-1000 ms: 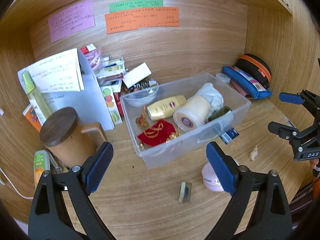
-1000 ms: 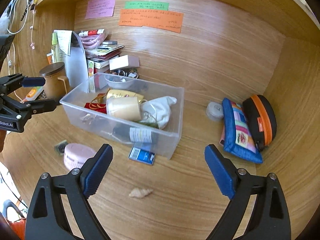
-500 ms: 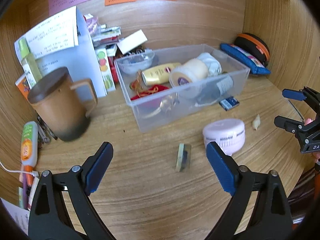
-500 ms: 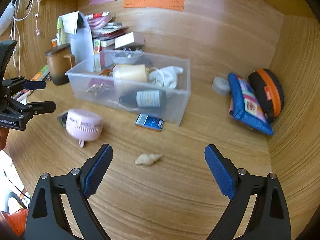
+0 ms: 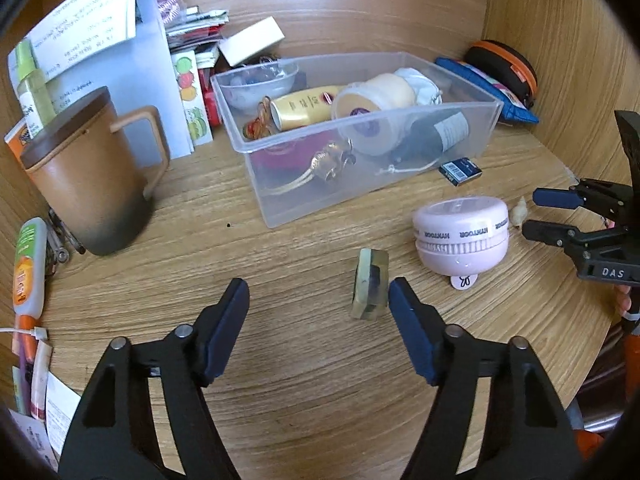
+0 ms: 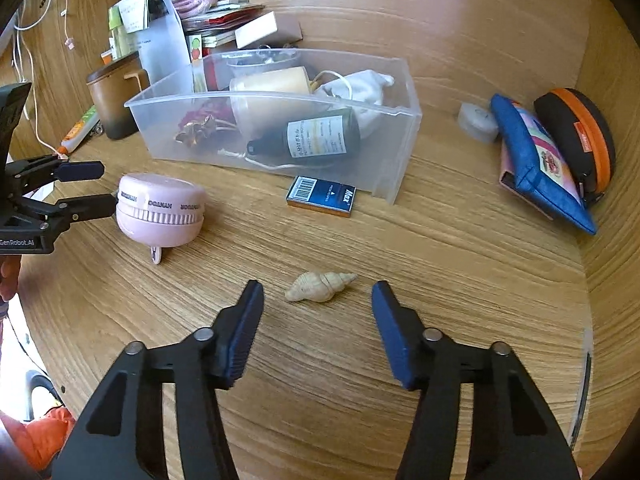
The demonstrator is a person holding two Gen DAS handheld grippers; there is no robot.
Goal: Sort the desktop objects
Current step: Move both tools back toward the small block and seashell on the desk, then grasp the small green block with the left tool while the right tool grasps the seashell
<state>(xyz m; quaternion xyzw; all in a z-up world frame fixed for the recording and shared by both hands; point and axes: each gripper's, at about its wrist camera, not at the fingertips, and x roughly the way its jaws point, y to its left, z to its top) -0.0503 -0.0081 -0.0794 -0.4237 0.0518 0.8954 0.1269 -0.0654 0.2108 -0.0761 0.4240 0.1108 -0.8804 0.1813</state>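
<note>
A clear plastic bin (image 5: 472, 102) (image 6: 400, 152) holds a bottle, a tape roll, a yellow tube and trinkets. My left gripper (image 5: 318, 304) is open low over the wooden desk; a small greenish block (image 5: 370, 284) stands on edge just inside its right finger. My right gripper (image 6: 318, 304) is open with a beige seashell (image 6: 320, 286) between its fingertips. A pink round device (image 5: 462, 236) (image 6: 160, 208) sits between the grippers. A blue staple box (image 6: 320, 201) lies before the bin.
A brown lidded mug (image 5: 86, 176), papers and booklets (image 5: 132, 52) crowd the back left. A blue pouch (image 6: 540, 160), an orange-black case (image 6: 576, 136) and a small white disc (image 6: 476, 120) lie at the right. Wooden walls enclose the desk.
Both grippers have dropped lower and moved forward. The greenish block now sits by the left gripper's right finger, and the shell lies between the right gripper's fingertips.
</note>
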